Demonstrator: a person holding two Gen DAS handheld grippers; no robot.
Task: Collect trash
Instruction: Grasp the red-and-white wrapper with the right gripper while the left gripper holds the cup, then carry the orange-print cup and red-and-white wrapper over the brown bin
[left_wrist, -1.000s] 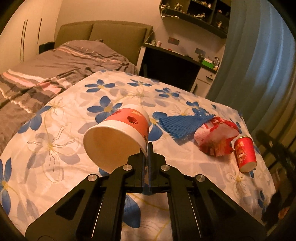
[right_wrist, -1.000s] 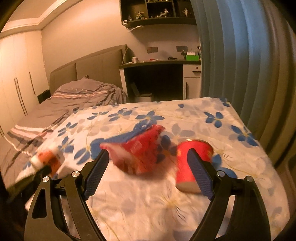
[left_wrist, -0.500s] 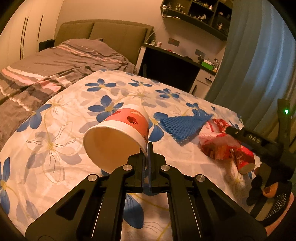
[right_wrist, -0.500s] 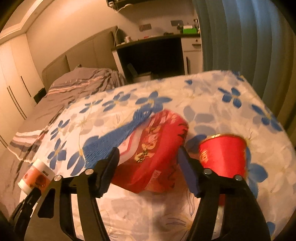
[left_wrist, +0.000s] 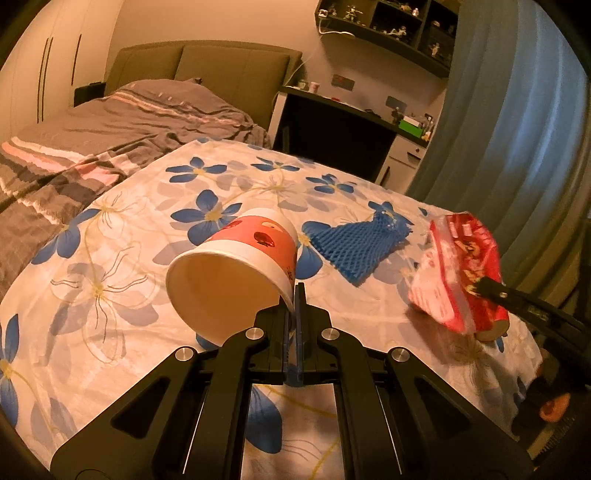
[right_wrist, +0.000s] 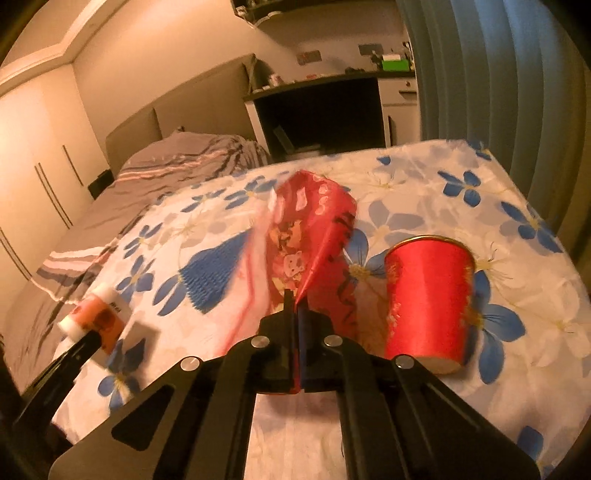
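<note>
My left gripper (left_wrist: 295, 295) is shut on the rim of a white paper cup with a red band (left_wrist: 236, 262), held tilted above the flowered bedspread (left_wrist: 110, 280) with its mouth toward the camera. My right gripper (right_wrist: 295, 302) is shut on a crumpled red snack bag (right_wrist: 306, 236), which stands lifted off the spread; the left wrist view shows this bag (left_wrist: 458, 266) at the right, pinched by dark fingertips (left_wrist: 491, 288). A red paper cup (right_wrist: 428, 295) stands upside down just right of the bag. A blue foam net (left_wrist: 362, 247) lies flat behind, between the two held things.
A grey striped duvet (left_wrist: 92, 147) covers the bed's far left. A dark desk (left_wrist: 332, 133) and a white drawer unit (right_wrist: 400, 110) stand beyond the bed. A blue-grey curtain (left_wrist: 517, 129) hangs on the right. Wardrobe doors (right_wrist: 33, 177) line the left wall.
The right gripper came down over the red snack bag, shut on it and raised it off the bedspread. The left gripper kept still with the white cup.
</note>
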